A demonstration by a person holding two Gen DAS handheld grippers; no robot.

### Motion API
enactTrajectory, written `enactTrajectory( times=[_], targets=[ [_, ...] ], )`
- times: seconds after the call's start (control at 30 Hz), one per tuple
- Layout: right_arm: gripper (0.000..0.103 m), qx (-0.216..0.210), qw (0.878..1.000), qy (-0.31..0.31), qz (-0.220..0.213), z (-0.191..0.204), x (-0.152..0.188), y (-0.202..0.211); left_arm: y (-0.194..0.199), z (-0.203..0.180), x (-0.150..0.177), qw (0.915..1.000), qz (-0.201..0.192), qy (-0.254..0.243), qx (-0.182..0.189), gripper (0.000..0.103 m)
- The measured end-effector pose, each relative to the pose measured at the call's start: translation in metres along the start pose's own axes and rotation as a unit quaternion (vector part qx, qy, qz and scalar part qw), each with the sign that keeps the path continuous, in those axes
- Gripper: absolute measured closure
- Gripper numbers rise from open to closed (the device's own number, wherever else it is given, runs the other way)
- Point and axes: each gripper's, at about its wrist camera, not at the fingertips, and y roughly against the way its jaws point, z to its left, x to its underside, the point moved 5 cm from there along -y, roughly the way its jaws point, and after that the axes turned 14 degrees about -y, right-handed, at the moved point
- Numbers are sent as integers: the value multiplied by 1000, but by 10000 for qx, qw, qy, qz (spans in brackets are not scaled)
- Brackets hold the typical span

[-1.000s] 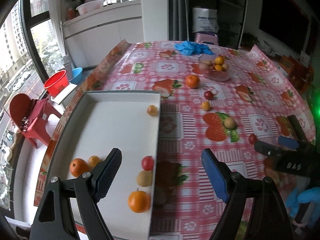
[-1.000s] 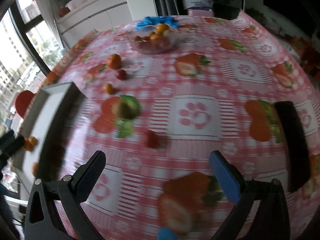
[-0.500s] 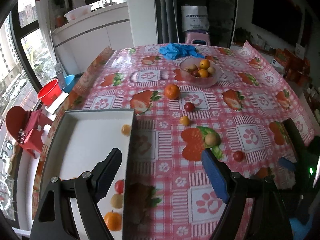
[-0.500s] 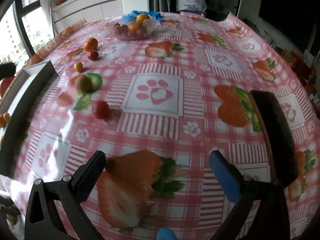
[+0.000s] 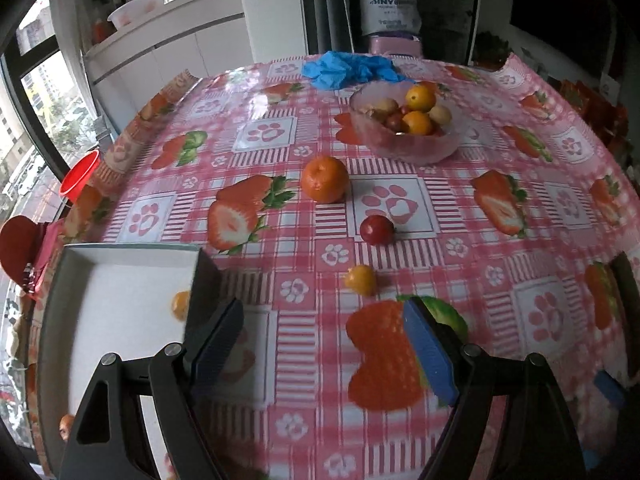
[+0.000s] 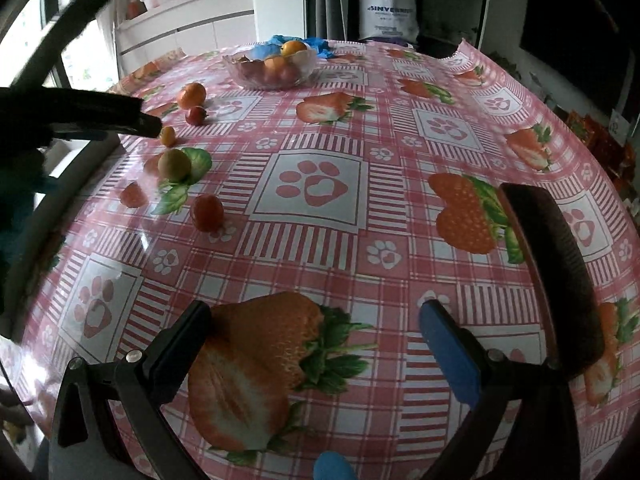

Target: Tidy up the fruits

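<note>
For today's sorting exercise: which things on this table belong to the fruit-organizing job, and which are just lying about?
Belong to the job:
- orange
- red fruit
- small yellow fruit
- greenish fruit
- glass bowl of fruit
- white tray

Just lying about:
- blue gloves
- red bucket
- dark brush

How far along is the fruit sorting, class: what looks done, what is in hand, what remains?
Done: at least one small orange fruit lies in the white tray.
In hand: nothing; the left tongs and right tongs are open and empty.
Left: the mandarin, red fruit, small yellow fruit and green-brown fruit lie loose on the tablecloth; the glass bowl holds more.
</note>
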Motion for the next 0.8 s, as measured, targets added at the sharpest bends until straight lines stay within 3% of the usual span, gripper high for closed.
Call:
enactTrajectory(
  times=[0.33,0.4,0.5,0.6,0.67,0.8],
  targets=[
    [0,-14,10000,-14,-9,0,0,0,-34,-4,-9,9999,86,12,-59,21],
    [0,-14,10000,-14,-8,-1,0,0,-38,-4,-10,9999,111,-2,-100,33],
    [0,-13,10000,-14,-9,-1,0,0,-41,-2,-11,9999,75,144,20,38],
    [0,-13,10000,-13,-8,-1,0,0,-40,-6,-13,9996,20,112,248,56],
    [0,-16,10000,-14,-8,-1,0,0,-39,-12,-14,9994,-14,5,343,75],
    [0,-14,10000,-13,-8,-1,0,0,-35,-17,-10,9993,-34,-90,370,79]
  ],
)
